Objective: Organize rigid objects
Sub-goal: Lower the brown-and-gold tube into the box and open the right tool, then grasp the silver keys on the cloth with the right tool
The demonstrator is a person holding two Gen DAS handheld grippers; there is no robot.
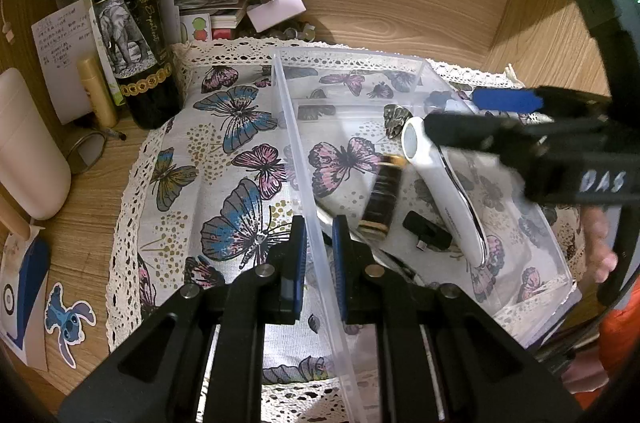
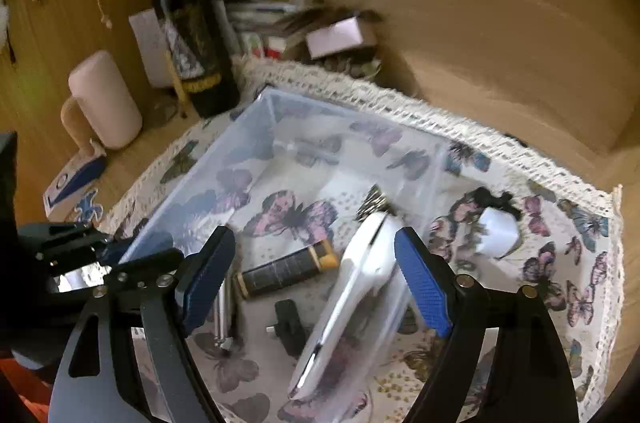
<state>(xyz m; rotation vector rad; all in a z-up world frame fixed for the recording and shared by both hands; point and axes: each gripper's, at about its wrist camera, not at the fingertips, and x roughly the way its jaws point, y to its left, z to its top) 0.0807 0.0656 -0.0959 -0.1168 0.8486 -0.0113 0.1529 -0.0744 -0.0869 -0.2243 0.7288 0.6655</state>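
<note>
Clear bin steadied on the desk while a white device is straddled.

The left tongs (image 1: 319, 255) are clenched on the left wall of the clear plastic bin (image 1: 298, 151), which is set on a butterfly-print cloth (image 1: 224, 159) on the wooden desk (image 1: 420, 3). The right tongs (image 2: 316, 279) are held released and wide over the bin, the white handheld device (image 2: 352, 283) seen between the blue pads, untouched. A black-and-gold tube (image 2: 286, 269) and a small black adapter (image 2: 290, 327) are lying at the device's nine o'clock; a wine bottle (image 1: 132, 35) is standing at eleven o'clock.
</note>
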